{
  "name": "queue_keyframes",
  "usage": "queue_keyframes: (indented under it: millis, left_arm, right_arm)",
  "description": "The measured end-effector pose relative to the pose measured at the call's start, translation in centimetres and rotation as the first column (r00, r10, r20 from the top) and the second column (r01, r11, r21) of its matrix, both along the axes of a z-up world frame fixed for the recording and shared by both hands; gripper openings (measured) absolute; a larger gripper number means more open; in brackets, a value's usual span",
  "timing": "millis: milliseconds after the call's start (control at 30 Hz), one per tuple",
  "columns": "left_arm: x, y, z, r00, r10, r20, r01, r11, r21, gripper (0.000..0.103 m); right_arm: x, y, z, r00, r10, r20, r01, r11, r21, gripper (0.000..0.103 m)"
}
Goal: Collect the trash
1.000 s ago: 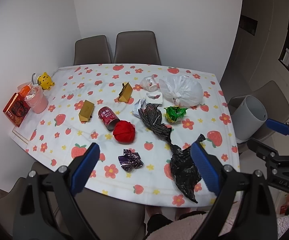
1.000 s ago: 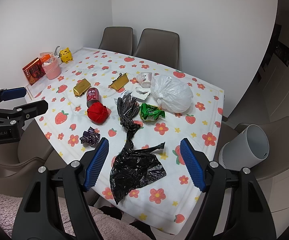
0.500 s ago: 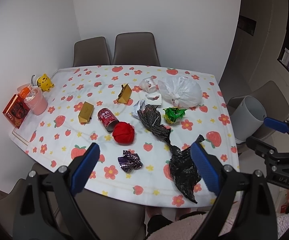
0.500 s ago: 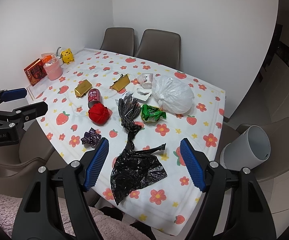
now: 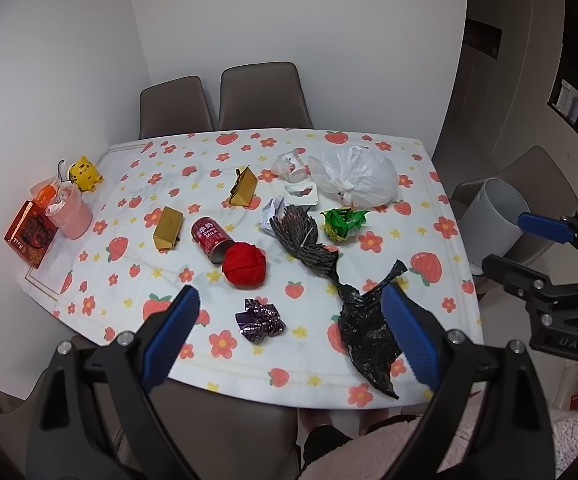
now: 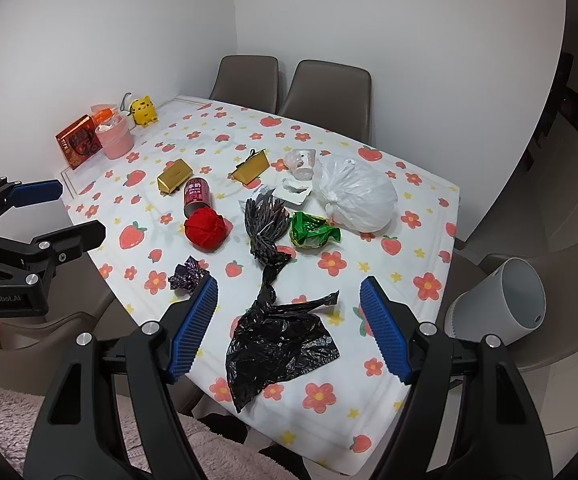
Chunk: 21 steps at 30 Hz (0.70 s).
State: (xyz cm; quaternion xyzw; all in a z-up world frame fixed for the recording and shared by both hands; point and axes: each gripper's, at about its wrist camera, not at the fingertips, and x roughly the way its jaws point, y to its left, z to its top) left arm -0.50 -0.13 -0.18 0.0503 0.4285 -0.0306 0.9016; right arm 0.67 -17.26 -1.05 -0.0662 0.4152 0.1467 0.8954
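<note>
Trash lies scattered over a table with a strawberry-print cloth (image 5: 217,176). A black plastic bag (image 6: 281,348) lies flat by the near edge, joined to a dark striped bundle (image 6: 267,222). Around it lie a red ball-like wad (image 5: 245,266), a red can (image 5: 211,236) on its side, a purple wrapper (image 5: 261,318), a green wrapper (image 6: 313,230) and a knotted white bag (image 6: 359,196). My left gripper (image 5: 289,340) hovers open above the near edge. My right gripper (image 6: 289,328) hangs open over the black bag. Neither holds anything.
A grey bin (image 6: 505,304) lies tilted on a chair at the table's right. Two gold boxes (image 5: 167,227), a clear cup (image 5: 289,166) and a small white tray (image 5: 301,194) sit mid-table. A pink cup (image 5: 71,214), red box (image 5: 31,234) and yellow toy (image 5: 85,168) stand far left.
Both grippers have drawn back and up slightly, so the table looks a little smaller and further off. Nothing on the table has moved.
</note>
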Motion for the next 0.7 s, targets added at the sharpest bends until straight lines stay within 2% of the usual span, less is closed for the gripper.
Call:
queue_keyframes:
  millis: [700]
  left_arm:
    - [-0.36, 0.40, 0.17, 1.000, 0.003, 0.000, -0.003, 1.000, 0.000, 0.092]
  right_arm:
    - [-0.09, 0.09, 0.05, 1.000, -0.002, 0.001, 0.002, 1.000, 0.001, 0.071]
